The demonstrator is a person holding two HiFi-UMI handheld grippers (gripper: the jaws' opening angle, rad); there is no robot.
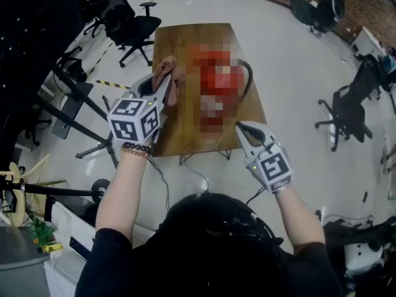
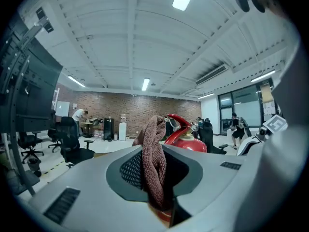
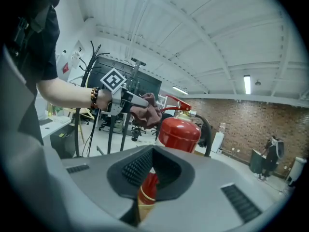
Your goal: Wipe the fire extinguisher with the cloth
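Observation:
A red fire extinguisher (image 1: pixel 218 82) with a black hose stands on the wooden table (image 1: pixel 176 42); a mosaic patch covers much of it in the head view. My left gripper (image 1: pixel 161 86) is shut on a brown cloth (image 1: pixel 168 78), which it holds just left of the extinguisher's top. In the left gripper view the cloth (image 2: pixel 155 163) hangs between the jaws, with the extinguisher (image 2: pixel 187 140) right behind it. My right gripper (image 1: pixel 240 129) is shut with nothing in it, near the table's front edge. In the right gripper view the extinguisher (image 3: pixel 179 133) stands straight ahead, the cloth (image 3: pixel 147 111) beside its handle.
Black office chairs stand behind the table at the left (image 1: pixel 133 26) and on the floor at the right (image 1: pixel 346 113). Dark stand legs (image 1: pixel 77 107) and cables run along the floor left of the table. People stand far off by the brick wall (image 2: pixel 79 116).

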